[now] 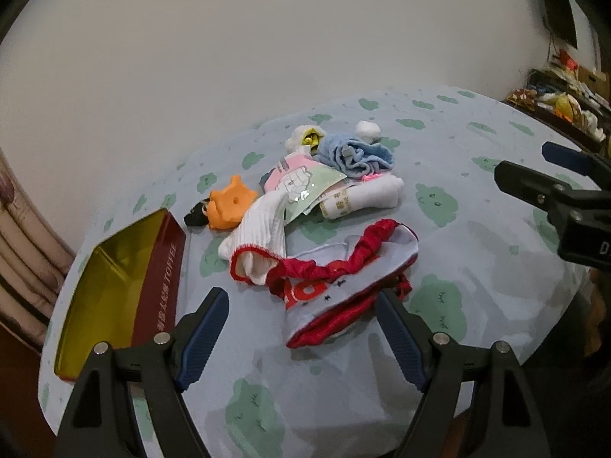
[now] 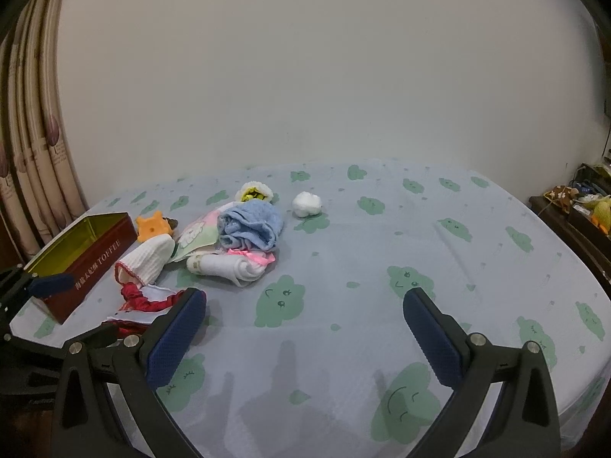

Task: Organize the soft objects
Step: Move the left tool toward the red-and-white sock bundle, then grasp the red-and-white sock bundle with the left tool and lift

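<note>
A heap of soft items lies on the pale blue bedsheet point(image 1: 477, 198). A red-trimmed grey garment point(image 1: 336, 278) lies just ahead of my left gripper point(image 1: 301, 305), which is open with its right finger at the cloth's edge. Behind the garment are a white sock point(image 1: 263, 229), an orange plush toy point(image 1: 231, 206), a pink-green cloth point(image 1: 301, 179), a blue cloth point(image 1: 355, 154), rolled white socks point(image 1: 366, 194) and a white ball point(image 1: 368, 129). My right gripper point(image 2: 305, 316) is open over bare sheet point(image 2: 382, 248), right of the heap point(image 2: 248, 229).
An open red toffee tin point(image 1: 114, 286) with a gold inside stands at the left of the bed point(image 2: 91, 252). Curtains point(image 2: 30, 133) hang at the left, a plain wall is behind, and a cluttered dark shelf point(image 2: 584, 206) stands at the right.
</note>
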{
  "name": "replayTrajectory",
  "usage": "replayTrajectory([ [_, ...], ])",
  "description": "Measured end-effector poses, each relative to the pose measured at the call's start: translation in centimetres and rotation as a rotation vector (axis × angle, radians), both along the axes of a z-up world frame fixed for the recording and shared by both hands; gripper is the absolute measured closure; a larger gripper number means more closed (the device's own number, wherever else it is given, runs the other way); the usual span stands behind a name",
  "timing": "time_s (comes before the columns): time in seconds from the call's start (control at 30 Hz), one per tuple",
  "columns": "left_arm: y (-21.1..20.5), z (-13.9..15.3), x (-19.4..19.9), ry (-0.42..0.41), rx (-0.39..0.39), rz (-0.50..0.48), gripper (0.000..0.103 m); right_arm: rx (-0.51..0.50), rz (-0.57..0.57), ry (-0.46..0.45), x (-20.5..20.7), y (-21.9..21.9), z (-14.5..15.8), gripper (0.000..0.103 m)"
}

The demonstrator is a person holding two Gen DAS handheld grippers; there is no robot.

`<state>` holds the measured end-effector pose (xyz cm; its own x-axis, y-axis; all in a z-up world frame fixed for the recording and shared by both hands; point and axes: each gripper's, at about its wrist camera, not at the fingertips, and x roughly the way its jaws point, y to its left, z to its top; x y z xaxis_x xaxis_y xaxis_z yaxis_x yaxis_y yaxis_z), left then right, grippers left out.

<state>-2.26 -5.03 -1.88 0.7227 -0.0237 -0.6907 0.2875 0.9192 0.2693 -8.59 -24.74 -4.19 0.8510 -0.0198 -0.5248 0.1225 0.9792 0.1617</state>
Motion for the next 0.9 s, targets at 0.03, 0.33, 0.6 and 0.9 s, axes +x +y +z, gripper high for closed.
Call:
replayTrajectory([
  [0.03,-0.1,0.0,0.2,0.001,0.011,-0.01,0.022,0.004,-0.001,0.001,0.0,-0.1,0.0,0.0],
  [0.33,-1.0,-0.5,1.7,0.007,0.088,-0.116,0.022,0.04,-0.014,0.025,0.4,-0.9,-0.3,0.0],
  [0.6,-2.4,-1.6,2.4,0.032,0.136,-0.171,0.022,0.058,-0.019,0.037,0.7,-1.5,-0.6,0.0],
  [0.9,-1.8,-2.9,3.8,0.141,0.063,-0.166,0.096,0.076,-0.024,0.044,0.9,-1.9,-0.6,0.0],
])
